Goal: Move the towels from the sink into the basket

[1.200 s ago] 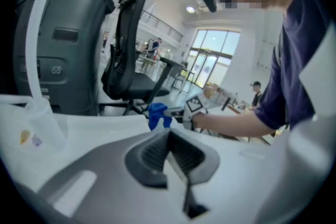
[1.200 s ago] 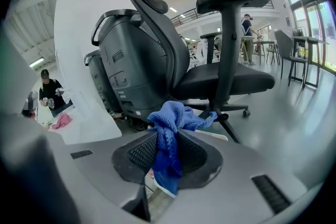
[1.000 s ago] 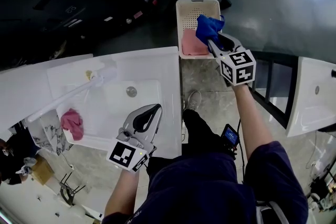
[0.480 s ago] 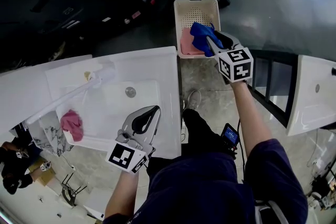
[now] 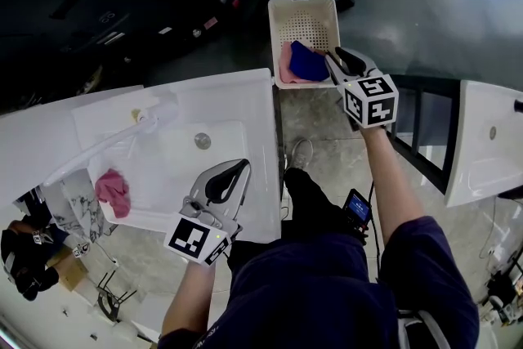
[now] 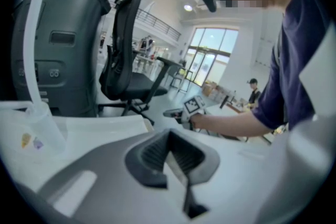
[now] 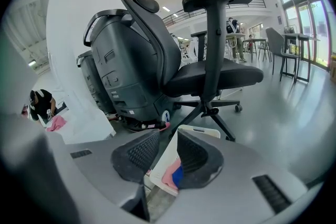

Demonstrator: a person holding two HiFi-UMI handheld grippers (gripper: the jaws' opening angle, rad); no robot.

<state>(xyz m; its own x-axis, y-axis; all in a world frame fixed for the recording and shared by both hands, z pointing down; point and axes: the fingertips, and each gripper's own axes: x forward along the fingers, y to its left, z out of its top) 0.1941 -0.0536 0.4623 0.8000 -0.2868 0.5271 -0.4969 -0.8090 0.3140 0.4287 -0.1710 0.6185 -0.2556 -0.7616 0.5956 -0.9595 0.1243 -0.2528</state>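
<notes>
A pink towel (image 5: 112, 192) lies at the left end of the white sink (image 5: 176, 155); it also shows at the far left of the right gripper view (image 7: 56, 123). The cream basket (image 5: 302, 0) on the floor holds a blue towel (image 5: 309, 61) on top of another pink towel (image 5: 286, 65). My right gripper (image 5: 333, 57) hovers over the basket's near right corner, open and holding nothing. Its jaws have just been closing a little, with nothing between them. Through their gap (image 7: 169, 147) I see the basket (image 7: 197, 131). My left gripper (image 5: 243, 165) is shut and empty over the sink's front right rim.
A long white faucet (image 5: 106, 145) crosses the sink's left side. A black office chair (image 7: 210, 60) stands beyond the basket. A black metal frame (image 5: 425, 135) and a second white sink (image 5: 490, 143) are to the right. Someone crouches at the lower left (image 5: 24, 253).
The blue towel has left my right gripper and dropped into the basket onto the pink one. The right gripper shifted slightly left. My left gripper stayed put.
</notes>
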